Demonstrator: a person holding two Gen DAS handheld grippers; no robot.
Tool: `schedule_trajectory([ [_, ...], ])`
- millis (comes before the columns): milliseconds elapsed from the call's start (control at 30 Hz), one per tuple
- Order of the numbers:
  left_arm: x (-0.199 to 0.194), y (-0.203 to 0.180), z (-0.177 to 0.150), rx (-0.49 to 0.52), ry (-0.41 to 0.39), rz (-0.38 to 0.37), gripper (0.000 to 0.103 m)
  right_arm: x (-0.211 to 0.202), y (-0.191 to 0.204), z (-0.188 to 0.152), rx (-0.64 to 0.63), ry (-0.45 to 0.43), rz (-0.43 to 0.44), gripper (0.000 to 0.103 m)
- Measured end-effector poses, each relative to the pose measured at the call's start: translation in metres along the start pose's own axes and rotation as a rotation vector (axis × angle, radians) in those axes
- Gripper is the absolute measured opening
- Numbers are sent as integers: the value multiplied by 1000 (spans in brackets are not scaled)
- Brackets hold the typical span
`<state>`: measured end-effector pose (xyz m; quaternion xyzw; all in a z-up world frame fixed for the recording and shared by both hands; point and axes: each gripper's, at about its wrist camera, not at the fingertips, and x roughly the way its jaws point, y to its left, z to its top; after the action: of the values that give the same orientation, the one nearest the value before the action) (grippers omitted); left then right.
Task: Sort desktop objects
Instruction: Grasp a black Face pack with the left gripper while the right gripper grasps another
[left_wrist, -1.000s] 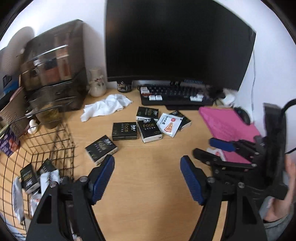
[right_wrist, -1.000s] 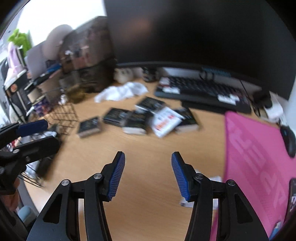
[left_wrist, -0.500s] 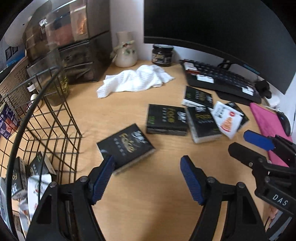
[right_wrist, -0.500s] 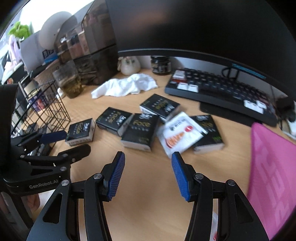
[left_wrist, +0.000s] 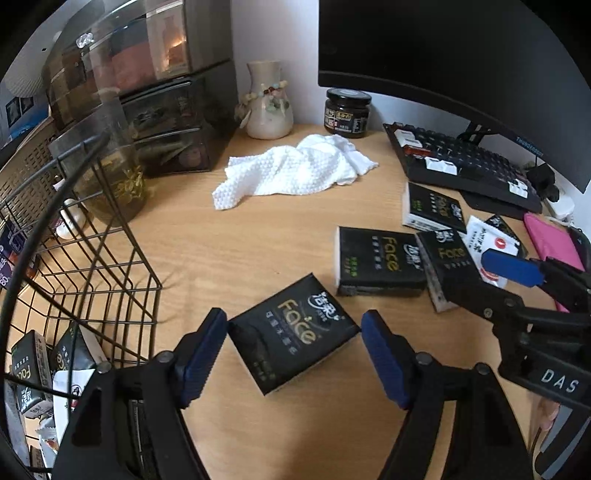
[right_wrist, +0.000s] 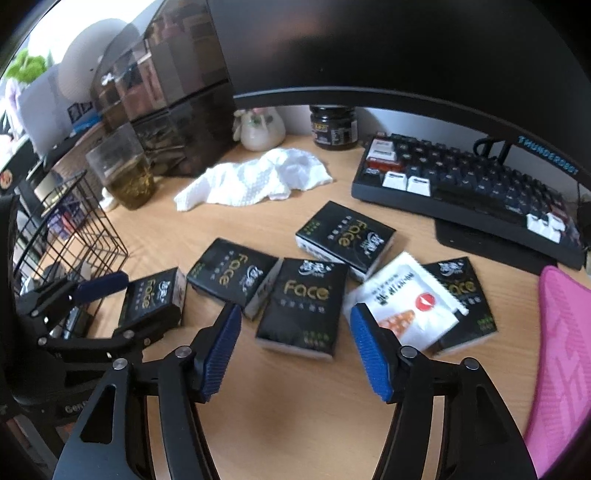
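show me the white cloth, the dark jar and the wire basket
white cloth (left_wrist: 295, 173), left wrist view, middle of the crumpled fabric
dark jar (left_wrist: 346, 118), left wrist view, its label
wire basket (left_wrist: 107, 254), left wrist view, a side wall wire

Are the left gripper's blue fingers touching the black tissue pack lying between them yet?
Cannot tell. In the left wrist view the left gripper straddles the black tissue pack; its left finger meets the pack's corner, the right shows desk between.

Black tissue packs (right_wrist: 303, 299) lie flat on desk (right_wrist: 295, 398).
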<state>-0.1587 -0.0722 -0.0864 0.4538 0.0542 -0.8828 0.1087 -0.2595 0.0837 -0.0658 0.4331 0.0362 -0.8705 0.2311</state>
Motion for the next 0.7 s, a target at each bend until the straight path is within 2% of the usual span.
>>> schedule_trajectory([
  [100,6,3,2,4,7,19,81,12,2,3,6,13,-25,61],
  [200,16,8,1,-19,56,-32,81,17,1,1,6,20,-34,61],
  [233,15,7,0,-14,51,-38,81,17,2,0,-5,36,-36,49],
  [300,14,3,-2,4,56,-51,81,16,2,-3,-23,47,-48,48],
  [467,3,-13,-16,49,68,-129,81,0,-3,-20,-21,61,-41,47],
  [700,-18,-41,-50,136,81,-152,81,-39,-17,-64,-5,68,-56,47],
])
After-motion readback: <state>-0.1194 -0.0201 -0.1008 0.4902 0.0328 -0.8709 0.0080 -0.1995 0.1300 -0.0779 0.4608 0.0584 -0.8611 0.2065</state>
